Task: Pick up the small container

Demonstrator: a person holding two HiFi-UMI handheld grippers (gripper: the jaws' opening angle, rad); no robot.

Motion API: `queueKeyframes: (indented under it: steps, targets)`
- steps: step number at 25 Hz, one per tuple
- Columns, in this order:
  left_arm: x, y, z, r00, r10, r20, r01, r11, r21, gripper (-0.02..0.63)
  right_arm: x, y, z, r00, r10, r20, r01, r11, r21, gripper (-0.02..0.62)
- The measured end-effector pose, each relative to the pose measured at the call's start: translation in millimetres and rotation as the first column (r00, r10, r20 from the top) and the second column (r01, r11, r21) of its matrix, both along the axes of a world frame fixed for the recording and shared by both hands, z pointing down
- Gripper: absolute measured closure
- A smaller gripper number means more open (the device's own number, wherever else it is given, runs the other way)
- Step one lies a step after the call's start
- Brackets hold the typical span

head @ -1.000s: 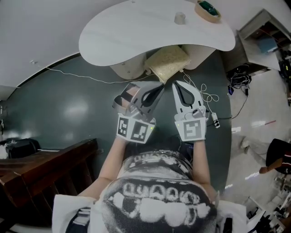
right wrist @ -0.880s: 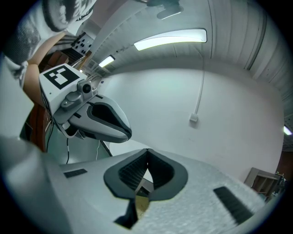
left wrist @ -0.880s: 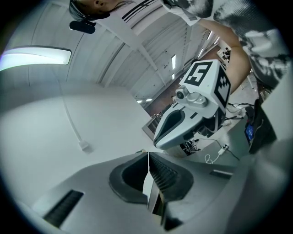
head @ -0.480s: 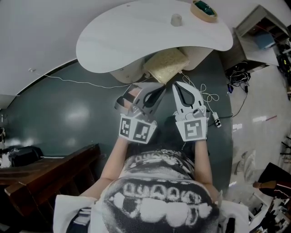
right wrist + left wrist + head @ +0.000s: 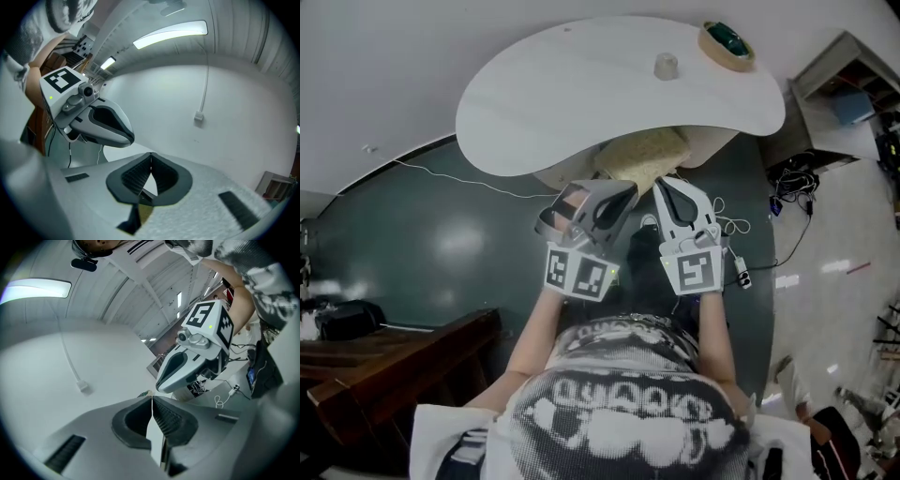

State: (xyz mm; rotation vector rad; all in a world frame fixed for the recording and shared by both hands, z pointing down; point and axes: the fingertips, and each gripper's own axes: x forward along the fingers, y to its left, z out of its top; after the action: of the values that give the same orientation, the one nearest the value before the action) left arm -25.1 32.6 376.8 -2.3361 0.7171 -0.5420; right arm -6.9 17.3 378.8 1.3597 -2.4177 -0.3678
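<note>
**Closing in on the table, both claws shut**

Nearest to us, the left gripper (image 5: 151, 398) and the right gripper (image 5: 150, 154) are held side by side in front of our chest. Each has its jaws pressed together with nothing between them. Over the last second both have travelled forward with us. In the head view their tips now meet the lower edge of the straw-coloured cushion (image 5: 642, 150) under the table, where a strip of dark floor showed before. The white table (image 5: 544, 103) sits lower and larger than it did. The small container (image 5: 666, 66) stands on its far part, right of the middle, near a tan ring with a green middle (image 5: 727, 42). It is well apart from both grippers. We judge this as the approach: whichever gripper takes the container must open first.
</note>
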Motion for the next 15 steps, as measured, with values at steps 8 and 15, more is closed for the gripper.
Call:
queueKeyframes:
  steps: [8, 15]
  targets:
    - [41, -89, -7, 0.994, -0.107, 0.002, 0.107, 0.994, 0.006, 0.601, 48, -90, 1, 0.996, -0.085, 0.000, 0.085, 0.996, -0.009, 0.592]
    - [74, -144, -7, 0.985, -0.174, 0.016, 0.174, 0.985, 0.002, 0.600, 83, -151, 2, 0.990, -0.138, 0.006, 0.138, 0.990, -0.022, 0.592]
